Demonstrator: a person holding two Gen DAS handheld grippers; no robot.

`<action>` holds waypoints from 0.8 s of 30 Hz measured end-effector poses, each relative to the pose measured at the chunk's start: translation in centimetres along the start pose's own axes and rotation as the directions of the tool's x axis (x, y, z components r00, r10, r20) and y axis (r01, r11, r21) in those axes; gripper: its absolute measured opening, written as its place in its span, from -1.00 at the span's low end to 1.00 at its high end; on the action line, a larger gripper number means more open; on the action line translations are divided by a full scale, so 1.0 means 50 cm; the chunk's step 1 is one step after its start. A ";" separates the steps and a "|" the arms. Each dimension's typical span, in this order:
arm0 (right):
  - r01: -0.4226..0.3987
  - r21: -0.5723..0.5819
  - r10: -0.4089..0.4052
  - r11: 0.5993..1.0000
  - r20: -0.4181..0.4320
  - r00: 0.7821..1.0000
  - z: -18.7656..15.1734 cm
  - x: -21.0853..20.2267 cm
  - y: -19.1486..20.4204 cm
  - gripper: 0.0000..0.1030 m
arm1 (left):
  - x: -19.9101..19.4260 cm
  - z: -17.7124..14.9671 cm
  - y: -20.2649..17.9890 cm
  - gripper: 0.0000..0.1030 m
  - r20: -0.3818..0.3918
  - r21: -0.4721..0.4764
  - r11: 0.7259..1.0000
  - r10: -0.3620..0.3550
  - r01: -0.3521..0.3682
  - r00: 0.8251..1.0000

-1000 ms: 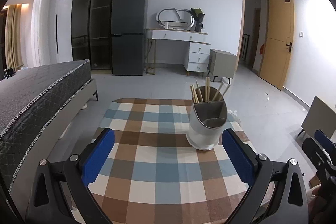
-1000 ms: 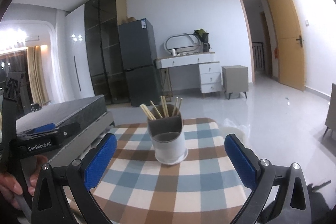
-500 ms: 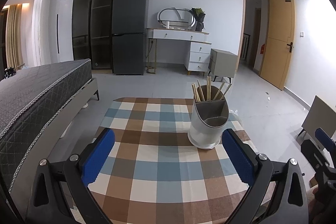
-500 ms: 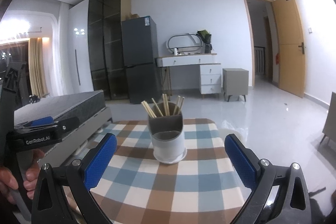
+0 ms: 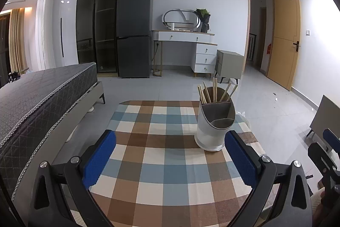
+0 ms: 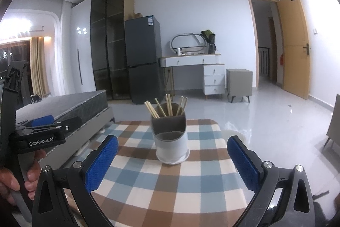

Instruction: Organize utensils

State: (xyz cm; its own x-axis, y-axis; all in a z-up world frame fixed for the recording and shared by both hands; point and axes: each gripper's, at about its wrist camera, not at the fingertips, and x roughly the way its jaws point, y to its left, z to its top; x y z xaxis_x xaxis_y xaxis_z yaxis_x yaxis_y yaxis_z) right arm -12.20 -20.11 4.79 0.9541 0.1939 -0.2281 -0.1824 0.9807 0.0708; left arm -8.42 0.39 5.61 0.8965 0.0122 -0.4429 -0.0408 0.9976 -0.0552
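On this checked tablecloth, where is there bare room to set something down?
The cloth is bare left of the utensil holder out to its left edge, and in front of the holder toward the open left gripper. The holder's back compartment is packed with chopsticks; its front one looks empty.

I see blue fingers (image 5: 240,157), a white-and-grey utensil holder (image 5: 213,123) beyond them, and a brown-blue-cream checked table (image 5: 161,154) beneath.
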 end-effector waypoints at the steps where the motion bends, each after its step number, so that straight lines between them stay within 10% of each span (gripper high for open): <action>1: -0.001 0.000 0.001 1.000 0.000 1.000 0.000 0.000 0.000 1.00 | 0.002 0.000 0.001 0.93 -0.005 -0.001 1.000 0.001 -0.001 1.000; 24: 0.002 -0.008 -0.002 1.000 -0.006 1.000 -0.001 0.003 0.005 1.00 | -0.002 -0.001 0.002 0.93 -0.008 -0.006 1.000 0.013 -0.013 1.000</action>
State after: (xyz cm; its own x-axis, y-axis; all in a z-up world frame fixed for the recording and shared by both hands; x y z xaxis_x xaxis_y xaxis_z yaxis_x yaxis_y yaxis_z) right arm -12.13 -19.85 4.71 0.9531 0.1922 -0.2340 -0.1824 0.9812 0.0630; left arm -8.53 0.48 5.59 0.8923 0.0243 -0.4508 -0.0549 0.9970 -0.0549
